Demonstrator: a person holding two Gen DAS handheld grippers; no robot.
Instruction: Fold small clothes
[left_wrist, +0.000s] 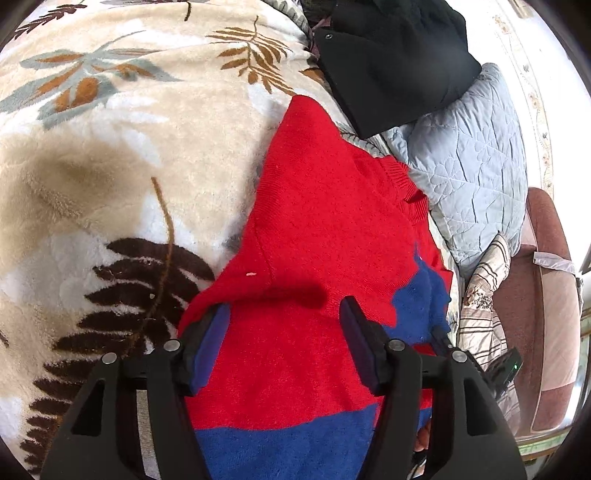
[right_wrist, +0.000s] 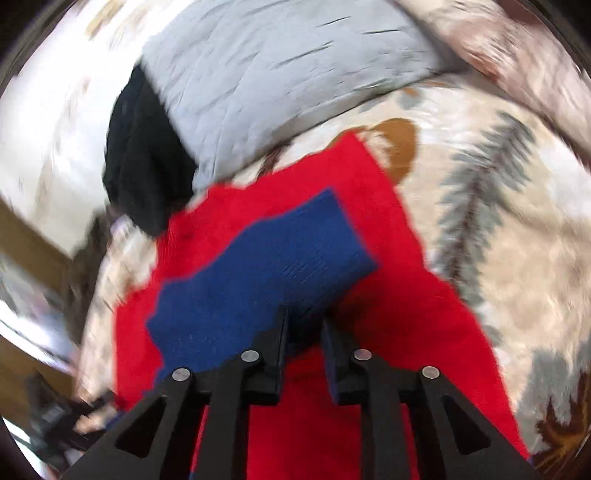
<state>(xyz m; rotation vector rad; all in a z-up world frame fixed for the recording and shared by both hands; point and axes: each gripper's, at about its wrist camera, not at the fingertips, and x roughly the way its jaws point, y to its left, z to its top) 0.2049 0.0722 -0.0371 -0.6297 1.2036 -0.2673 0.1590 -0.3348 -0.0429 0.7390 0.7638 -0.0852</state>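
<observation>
Left wrist view: open left gripper (left_wrist: 284, 314) straddles red sweater (left_wrist: 314, 221); right gripper (right_wrist: 304, 325) pinches it.

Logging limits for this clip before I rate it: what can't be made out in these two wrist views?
- Right wrist view: motion blur smears the black garment and the room at left.
- Right gripper: the blue sleeve covers its fingertips, so the grip is unclear.
- Left wrist view: the left gripper and the bottom edge hide the red sweater hem.
- Dark device at right: too small to identify.
</observation>
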